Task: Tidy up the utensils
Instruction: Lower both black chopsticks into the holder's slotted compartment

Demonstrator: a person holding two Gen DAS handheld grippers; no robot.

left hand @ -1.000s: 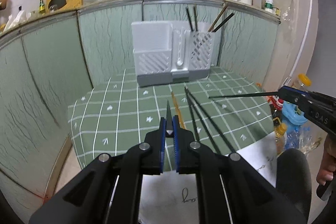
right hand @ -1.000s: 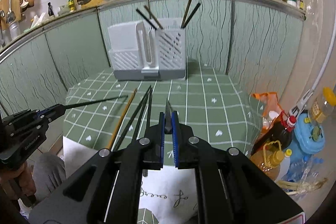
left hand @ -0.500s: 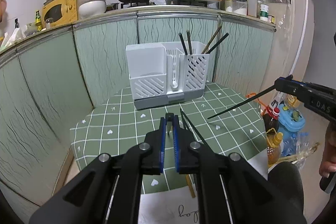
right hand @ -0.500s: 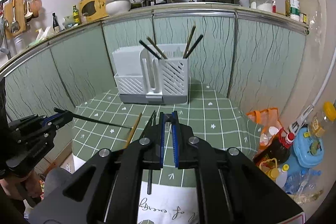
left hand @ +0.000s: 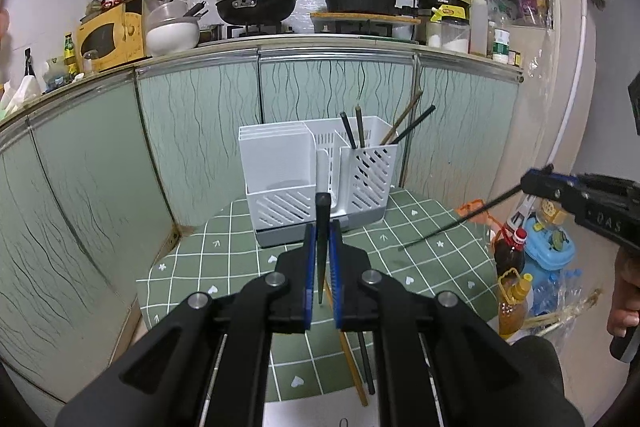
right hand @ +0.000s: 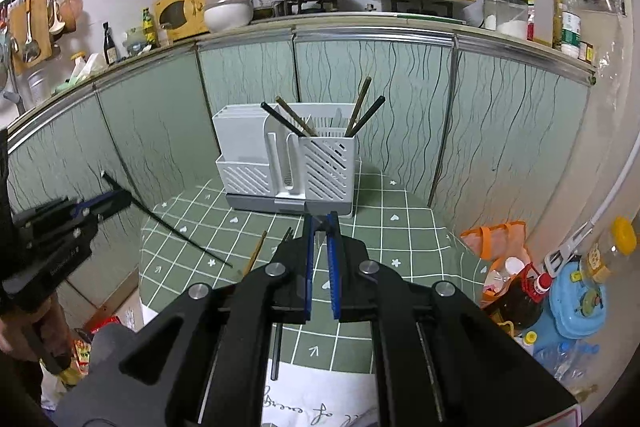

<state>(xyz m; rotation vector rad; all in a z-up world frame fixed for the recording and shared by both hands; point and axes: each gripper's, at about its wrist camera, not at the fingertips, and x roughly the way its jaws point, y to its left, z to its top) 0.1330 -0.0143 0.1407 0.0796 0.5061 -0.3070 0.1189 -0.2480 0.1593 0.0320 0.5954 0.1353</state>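
Observation:
A white slotted utensil holder [left hand: 316, 183] stands at the back of the green checked table [left hand: 424, 227]; it also shows in the right wrist view [right hand: 288, 163]. Several chopsticks stand in its right compartment [left hand: 372, 135]. My left gripper [left hand: 322, 231] is shut on a black chopstick [left hand: 322, 227], lifted above the table; from the right wrist view that gripper [right hand: 100, 203] holds the chopstick [right hand: 180, 237] slanting down. My right gripper [right hand: 320, 223] is shut on another black chopstick [left hand: 460, 221], held in the air right of the holder.
A wooden chopstick [left hand: 352, 363] and a black one [left hand: 366, 359] lie loose on the table near its front edge. Bottles [left hand: 512, 279] and a blue container [left hand: 552, 247] crowd the floor to the right. A green panelled counter front [left hand: 120, 155] curves behind the table.
Both grippers have risen and tilted up, lifting their chopsticks off the table. The holder now sits nearer the middle of both views.

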